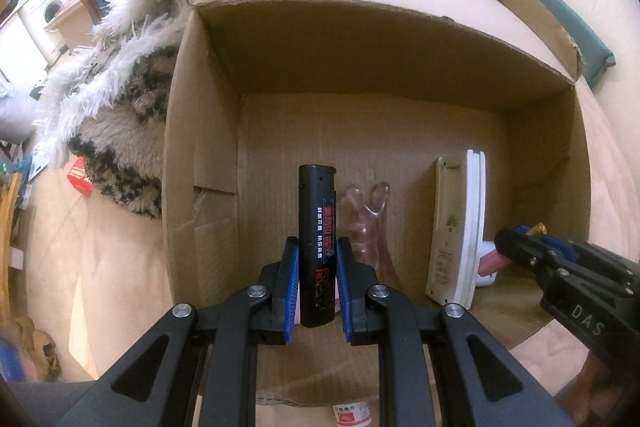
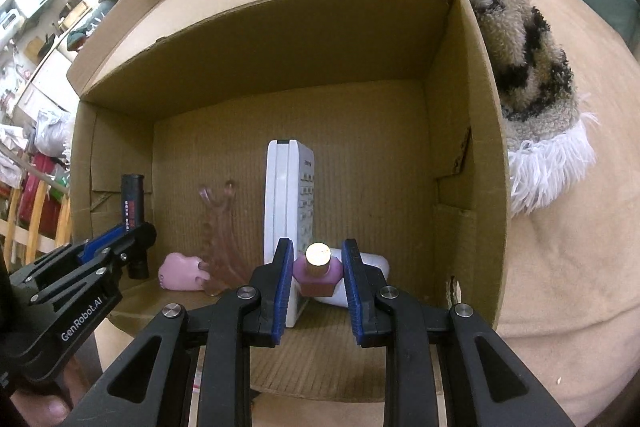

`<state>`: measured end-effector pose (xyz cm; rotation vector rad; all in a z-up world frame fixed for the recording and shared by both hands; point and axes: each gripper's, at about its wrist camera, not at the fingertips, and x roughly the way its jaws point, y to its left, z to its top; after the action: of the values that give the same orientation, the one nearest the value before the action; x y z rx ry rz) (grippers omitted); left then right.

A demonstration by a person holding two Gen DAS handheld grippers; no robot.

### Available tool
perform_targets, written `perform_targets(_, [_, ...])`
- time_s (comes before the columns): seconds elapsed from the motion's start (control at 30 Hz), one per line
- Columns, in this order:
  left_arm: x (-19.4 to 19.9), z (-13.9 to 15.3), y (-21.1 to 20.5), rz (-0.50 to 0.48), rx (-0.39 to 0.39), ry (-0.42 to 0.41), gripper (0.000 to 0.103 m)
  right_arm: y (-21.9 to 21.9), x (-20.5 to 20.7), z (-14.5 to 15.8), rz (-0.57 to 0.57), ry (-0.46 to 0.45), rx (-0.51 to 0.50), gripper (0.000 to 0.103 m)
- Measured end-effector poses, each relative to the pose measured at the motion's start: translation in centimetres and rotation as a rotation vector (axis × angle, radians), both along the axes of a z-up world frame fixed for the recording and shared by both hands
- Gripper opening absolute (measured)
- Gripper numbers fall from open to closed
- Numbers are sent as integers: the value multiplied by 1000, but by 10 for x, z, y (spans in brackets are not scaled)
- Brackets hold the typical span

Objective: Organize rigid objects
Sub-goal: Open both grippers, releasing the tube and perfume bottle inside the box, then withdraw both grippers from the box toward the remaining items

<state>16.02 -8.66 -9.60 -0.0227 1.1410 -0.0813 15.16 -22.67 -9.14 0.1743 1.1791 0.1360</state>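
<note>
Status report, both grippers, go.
Left gripper shut on black lighter, over the cardboard box. Right gripper shut on pink bottle, beside white remote. Nothing blocking either.

The cardboard box [image 1: 208, 131] is open on top. Its far half is bare floor — free room there. Across the near middle stand obstacles: a clear pink piece [image 1: 370, 219] and an upright white remote [image 1: 460, 227], with a gap between them. Right of the remote [image 2: 290, 211] lies open floor up to the box wall [image 2: 464, 155] — a fluffy blanket [image 1: 120, 99] crowds the outside.
</note>
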Motion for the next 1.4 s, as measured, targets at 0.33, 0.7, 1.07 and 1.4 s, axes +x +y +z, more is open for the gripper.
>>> perform_targets(0.33, [-2, 1, 7, 18, -15, 1, 16, -1, 0, -1, 11, 0, -9, 26])
perform_targets(0.7, [-6, 12, 13, 25, 8, -38, 50, -11, -3, 9, -17, -54, 61, 30])
perform_targets(1.07, [-2, 19, 19, 52, 28, -35, 54, -20, -9, 25, -49, -110, 101, 73])
perform_targets(1.4, [-8, 32, 18, 54, 29, -56, 54, -20, -7, 32, -52, -127, 101, 73])
